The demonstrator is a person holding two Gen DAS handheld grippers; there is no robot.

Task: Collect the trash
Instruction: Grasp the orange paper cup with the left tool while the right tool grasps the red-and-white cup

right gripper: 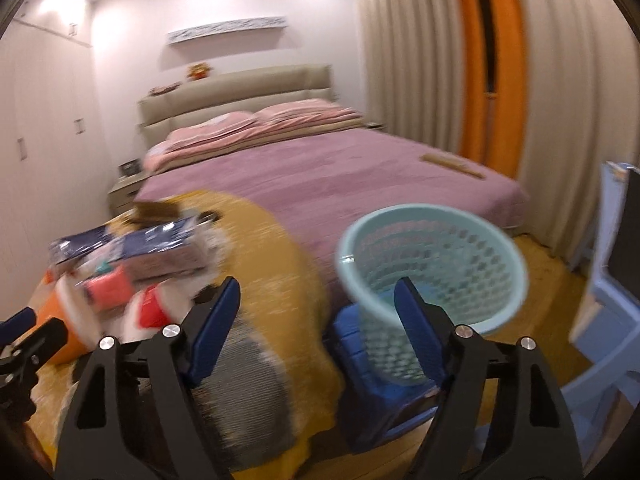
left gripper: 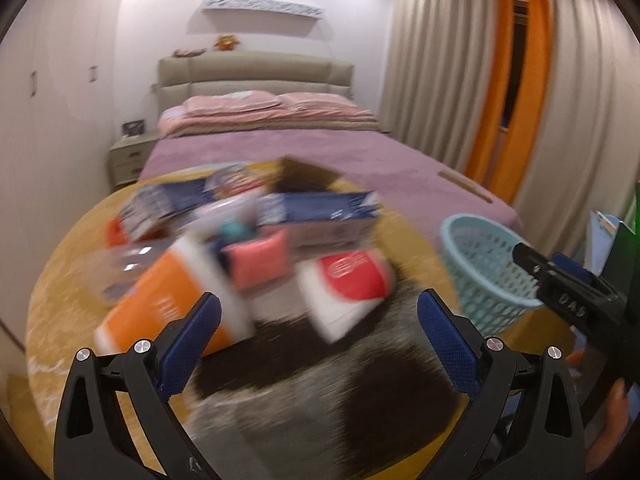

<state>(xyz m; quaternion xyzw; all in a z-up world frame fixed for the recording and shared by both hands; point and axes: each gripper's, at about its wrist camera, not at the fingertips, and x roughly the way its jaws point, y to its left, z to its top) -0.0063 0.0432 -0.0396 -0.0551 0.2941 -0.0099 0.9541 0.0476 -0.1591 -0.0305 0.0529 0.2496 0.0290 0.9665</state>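
Closest to us in the left wrist view, our left tool stands wide with nothing between its blue pads, pointing down at a dark brown and grey patch of a mustard-yellow cover. Just beyond the pads lies the trash pile, blurred: an orange and white box at the near left, a red and white pack at the near right, a pink pack between them, and dark blue boxes behind. To the right stands a light blue mesh basket, and our right tool reaches in front of it from the right edge. Behind everything lies the bed with its mauve cover. In the right wrist view, our right tool also stands apart, gripping nothing; its right finger overlaps the basket, which sits on something blue, though we cannot tell whether finger and basket touch. The trash pile lies to the left on the yellow cover, well apart from the basket, and our left tool shows at the left edge.
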